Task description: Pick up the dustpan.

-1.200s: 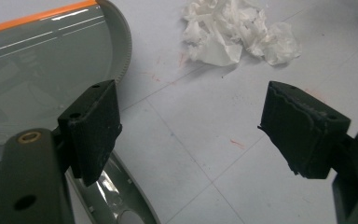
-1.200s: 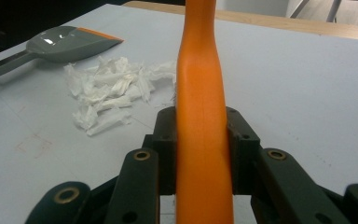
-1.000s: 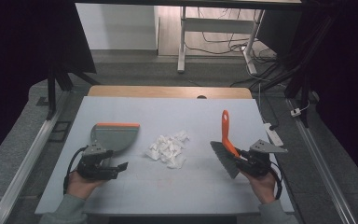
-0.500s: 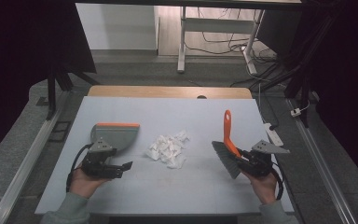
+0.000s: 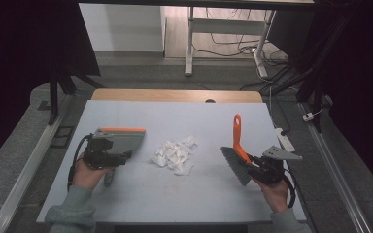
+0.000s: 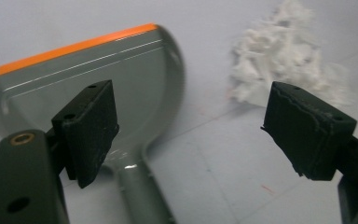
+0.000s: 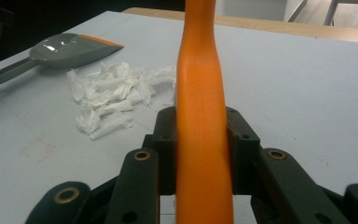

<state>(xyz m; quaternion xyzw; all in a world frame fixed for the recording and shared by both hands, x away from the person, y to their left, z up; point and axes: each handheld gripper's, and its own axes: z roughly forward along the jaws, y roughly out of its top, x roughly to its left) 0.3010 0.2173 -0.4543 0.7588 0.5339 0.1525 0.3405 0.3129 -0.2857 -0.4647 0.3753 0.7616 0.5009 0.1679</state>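
Left gripper [image 6: 186, 135] view — jaws just opening, apart and empty above the dustpan [image 6: 98, 84]; right gripper [image 7: 200, 149] view — clamped on the brush handle [image 7: 200, 93], paper scraps [image 5: 176, 154] mid-frame between them.

High view looks down; 2 close gripper views (left perhaps blurred) share paper scraps [image 5: 176, 155].
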